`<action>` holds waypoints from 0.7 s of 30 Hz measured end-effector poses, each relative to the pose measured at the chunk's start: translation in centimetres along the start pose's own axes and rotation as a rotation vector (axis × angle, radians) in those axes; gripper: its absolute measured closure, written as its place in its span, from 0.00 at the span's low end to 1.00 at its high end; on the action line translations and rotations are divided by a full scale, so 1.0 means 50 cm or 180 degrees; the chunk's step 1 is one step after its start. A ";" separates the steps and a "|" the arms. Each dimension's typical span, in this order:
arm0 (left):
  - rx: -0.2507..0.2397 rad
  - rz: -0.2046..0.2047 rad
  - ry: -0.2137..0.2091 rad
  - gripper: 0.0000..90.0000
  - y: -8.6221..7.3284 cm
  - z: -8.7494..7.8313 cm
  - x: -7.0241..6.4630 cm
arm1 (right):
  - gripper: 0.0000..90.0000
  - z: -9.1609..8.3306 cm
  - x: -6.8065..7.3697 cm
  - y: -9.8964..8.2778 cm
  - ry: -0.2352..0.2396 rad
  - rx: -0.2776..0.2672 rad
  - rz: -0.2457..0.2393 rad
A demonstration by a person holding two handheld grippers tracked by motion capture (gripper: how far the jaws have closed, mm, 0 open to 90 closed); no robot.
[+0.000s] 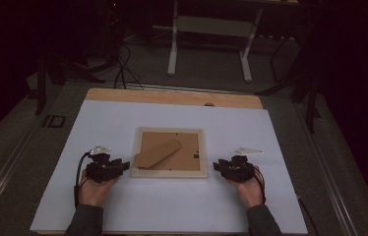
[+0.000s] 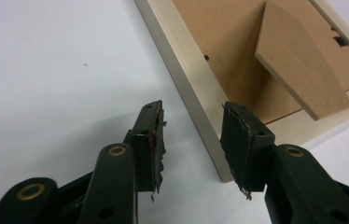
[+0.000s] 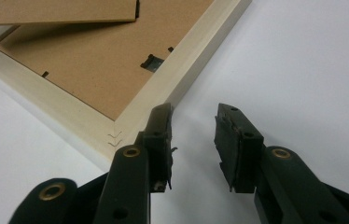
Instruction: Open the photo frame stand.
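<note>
High view looks forward and down over the table (image 1: 172, 206). Each gripper view rides low behind its own jaws, close to the frame (image 1: 169, 152): its left edge ahead of the left gripper (image 2: 192, 140), its right corner ahead of the right gripper (image 3: 193, 140).

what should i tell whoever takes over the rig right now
Left gripper: open, holding nothing, its jaws either side of the picture frame's left near corner.
Right gripper: open, holding nothing, beside the frame's right near corner.
Frame: face down mid-table on the white sheet, stand flap raised off the backing.
Done: nothing that can be judged from here.
Left: probably grip and lift or turn the frame.
</note>
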State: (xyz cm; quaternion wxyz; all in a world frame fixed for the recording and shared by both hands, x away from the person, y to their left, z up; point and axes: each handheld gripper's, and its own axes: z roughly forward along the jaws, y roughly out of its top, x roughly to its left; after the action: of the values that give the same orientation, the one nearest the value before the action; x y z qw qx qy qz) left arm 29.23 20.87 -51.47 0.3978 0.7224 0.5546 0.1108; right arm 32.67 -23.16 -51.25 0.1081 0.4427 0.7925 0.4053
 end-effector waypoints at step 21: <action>-0.0218 -0.0299 -0.0185 0.59 0.036 -0.026 -0.007 | 0.67 -0.012 -0.021 -0.014 -0.0035 -0.0004 0.0104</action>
State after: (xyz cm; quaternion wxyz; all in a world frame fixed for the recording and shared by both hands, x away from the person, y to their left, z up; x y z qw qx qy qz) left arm 29.62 21.03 -49.26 0.4431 0.6844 0.5720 0.0899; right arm 32.52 -24.51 -51.56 0.1061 0.4578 0.7843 0.4050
